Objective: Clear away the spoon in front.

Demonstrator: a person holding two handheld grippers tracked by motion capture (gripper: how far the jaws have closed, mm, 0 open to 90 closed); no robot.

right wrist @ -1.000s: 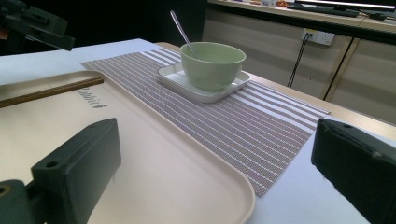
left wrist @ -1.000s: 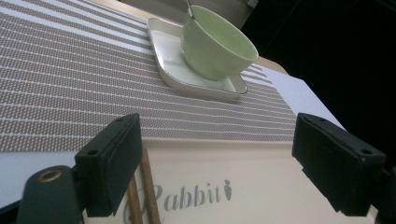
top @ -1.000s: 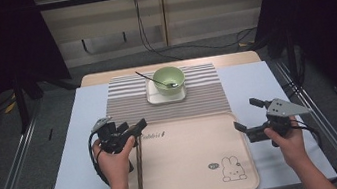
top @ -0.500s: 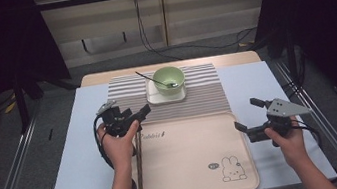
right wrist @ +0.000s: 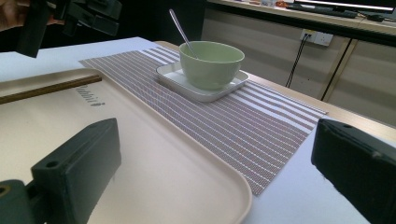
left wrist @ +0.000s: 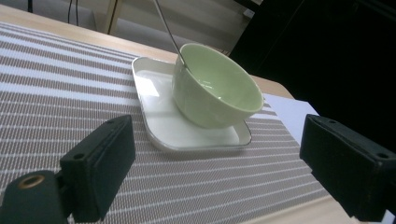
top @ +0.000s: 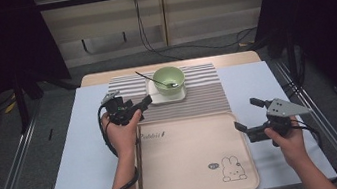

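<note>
A pale green bowl (top: 169, 80) with a metal spoon (top: 146, 77) in it stands on a white square plate (top: 157, 97), far on a striped placemat (top: 207, 94). My left gripper (top: 140, 107) hovers over the placemat's left part, pointing at the bowl (left wrist: 215, 93). Its jaws have just been opening and stand open with nothing between them. A pair of dark chopsticks (top: 139, 164) lies along the left edge of the beige tray (top: 189, 147). My right gripper (top: 249, 114) is open and empty at the tray's right edge.
The tray, printed with a rabbit (top: 232, 168), lies at the near side of a white tabletop (top: 80, 158). Metal rails (top: 11, 173) run along both sides of the table. Cables trail across the floor beyond the far edge.
My left gripper has moved away from the chopsticks and the tray, farther up the table onto the placemat toward the bowl. The right gripper has stayed where it was.
</note>
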